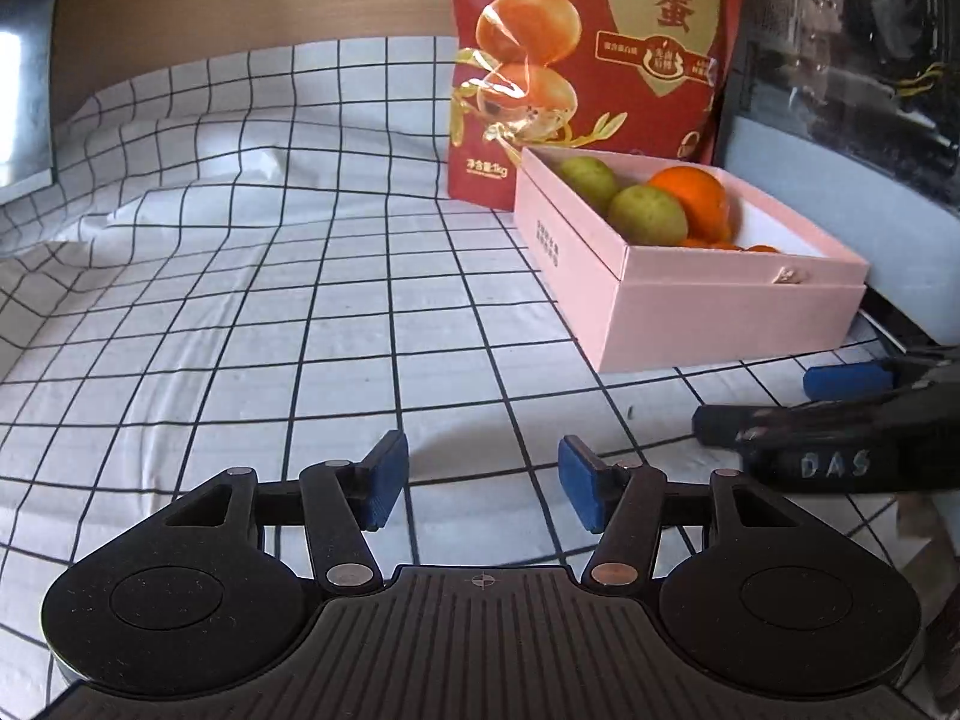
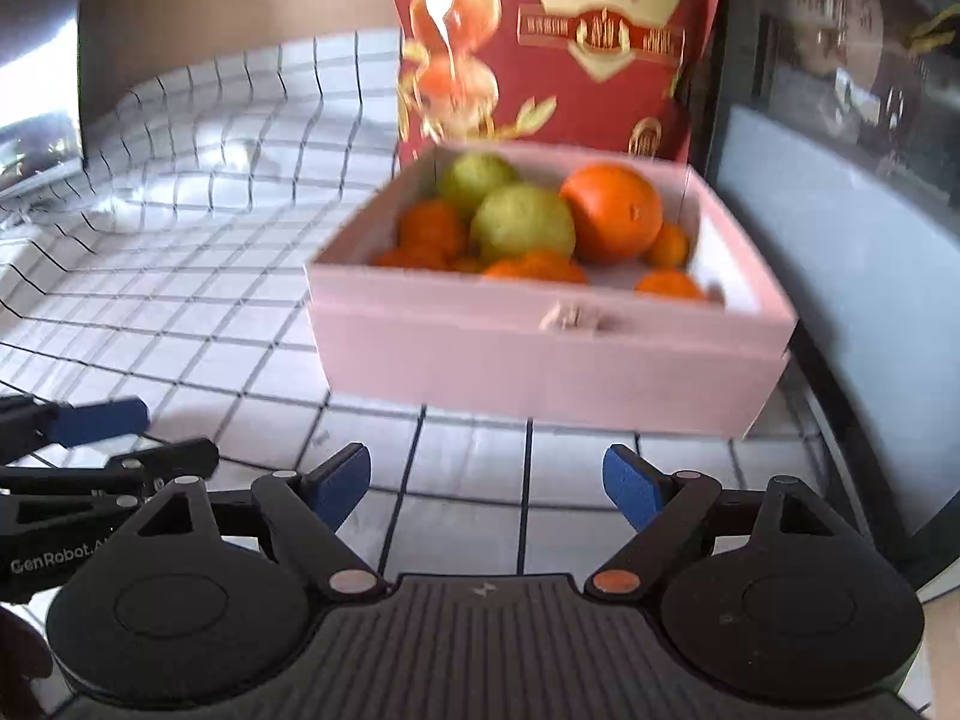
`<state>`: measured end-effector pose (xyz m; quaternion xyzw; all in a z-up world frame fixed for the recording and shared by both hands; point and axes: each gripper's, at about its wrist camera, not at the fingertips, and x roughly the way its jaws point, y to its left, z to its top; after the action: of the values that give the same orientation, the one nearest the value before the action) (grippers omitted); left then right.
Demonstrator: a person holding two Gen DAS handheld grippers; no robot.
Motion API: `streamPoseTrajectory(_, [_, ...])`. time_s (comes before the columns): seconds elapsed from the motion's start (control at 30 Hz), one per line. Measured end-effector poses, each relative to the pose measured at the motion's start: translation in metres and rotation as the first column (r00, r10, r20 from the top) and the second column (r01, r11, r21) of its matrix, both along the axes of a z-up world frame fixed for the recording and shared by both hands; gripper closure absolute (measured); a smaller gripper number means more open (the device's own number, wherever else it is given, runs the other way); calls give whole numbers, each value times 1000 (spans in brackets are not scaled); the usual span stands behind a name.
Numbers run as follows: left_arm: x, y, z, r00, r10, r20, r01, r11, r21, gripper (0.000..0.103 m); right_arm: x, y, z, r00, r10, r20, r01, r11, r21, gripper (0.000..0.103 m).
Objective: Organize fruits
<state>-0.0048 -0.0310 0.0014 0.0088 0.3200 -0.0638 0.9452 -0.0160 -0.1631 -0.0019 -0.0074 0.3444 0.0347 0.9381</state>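
A pink box [image 1: 690,306] [image 2: 540,360] stands on the checked cloth and holds two green fruits [image 2: 521,222], a big orange [image 2: 612,210] and several small tangerines [image 2: 534,267]. My left gripper [image 1: 483,483] hovers over bare cloth to the left of and in front of the box, open, nothing between its blue pads. In front of the box's near wall my right gripper [image 2: 486,483] is open and empty. The right gripper's fingers [image 1: 840,381] show at the right edge of the left wrist view. The left gripper's fingers [image 2: 102,420] show at the left edge of the right wrist view.
A tall red food bag [image 1: 588,48] [image 2: 552,42] stands right behind the box. A dark appliance with a glass front [image 1: 852,90] [image 2: 840,180] rises on the right. The white checked cloth [image 1: 270,300] stretches wrinkled to the left, with a monitor edge [image 1: 24,60] at far left.
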Motion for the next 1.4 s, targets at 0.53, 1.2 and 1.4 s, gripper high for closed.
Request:
streamPoseTrajectory(0.53, [10, -12, -1, 999, 33, -1, -33, 999, 33, 40, -1, -12, -13, 998, -62, 28, 62, 998, 7, 0])
streamPoseTrajectory(1.2, [11, -11, -1, 999, 37, -2, -37, 999, 29, 40, -1, -12, -13, 998, -62, 28, 62, 998, 7, 0])
streamPoseTrajectory(1.4, [11, -11, -1, 999, 37, -2, -37, 999, 29, 40, -1, -12, -13, 998, -62, 28, 62, 998, 7, 0])
